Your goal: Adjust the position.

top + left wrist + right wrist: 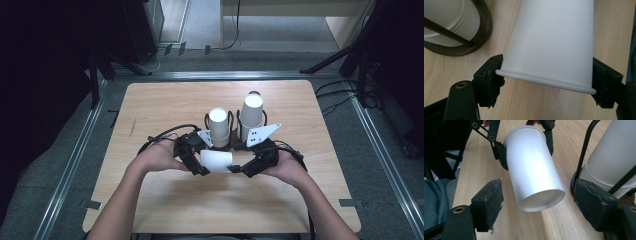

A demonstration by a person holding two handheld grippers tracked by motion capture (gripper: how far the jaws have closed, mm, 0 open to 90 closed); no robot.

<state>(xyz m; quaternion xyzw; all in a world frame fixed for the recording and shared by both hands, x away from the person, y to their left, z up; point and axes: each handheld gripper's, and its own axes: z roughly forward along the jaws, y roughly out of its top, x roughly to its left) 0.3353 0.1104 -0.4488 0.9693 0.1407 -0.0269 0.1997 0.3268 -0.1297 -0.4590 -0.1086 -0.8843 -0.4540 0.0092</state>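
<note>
The left tool (199, 162) pinches a white paper cup (216, 161) near its rolled rim, one black pad on each side. The cup lies sideways above the worktop (165, 102), between the two hands, near the front edge. The right tool (537, 206) is spread wide, its pads on both sides of the cup's bottom and not touching it. Just behind, two cup stacks (219, 126) stand in wire holders (231, 119); wide free worktop lies behind them. The cups carry no print.
</note>
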